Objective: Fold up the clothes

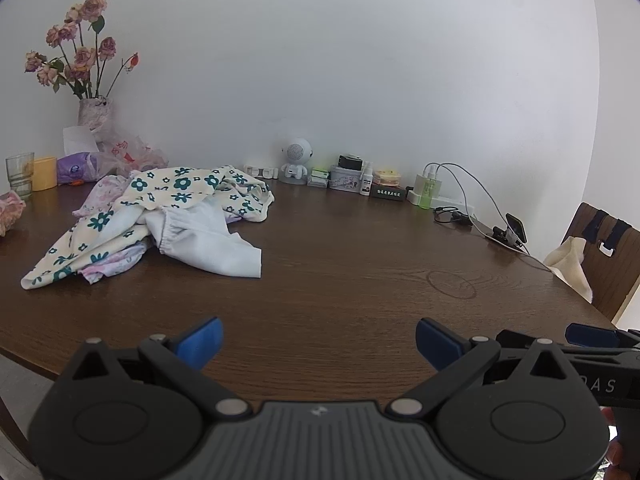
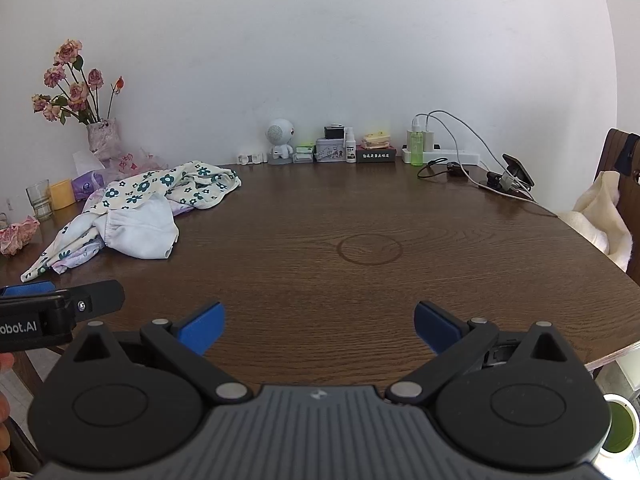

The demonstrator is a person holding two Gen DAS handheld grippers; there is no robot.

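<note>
Both grippers, left gripper (image 1: 319, 342) and right gripper (image 2: 319, 326), gape wide and empty; crumpled clothes (image 1: 160, 216) lie upper left, nearer the left.

White letters "obot.AI", cut off at the frame edge, on the side of the left gripper (image 2: 48, 312); "DAS", likewise partial, on the right gripper (image 1: 592, 344). Print on the table's small boxes is illegible.

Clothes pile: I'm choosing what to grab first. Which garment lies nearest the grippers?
The plain white garment with the gathered elastic edge; it spills out toward the table's middle, ahead of the green-flowered and pale pink ones.
</note>
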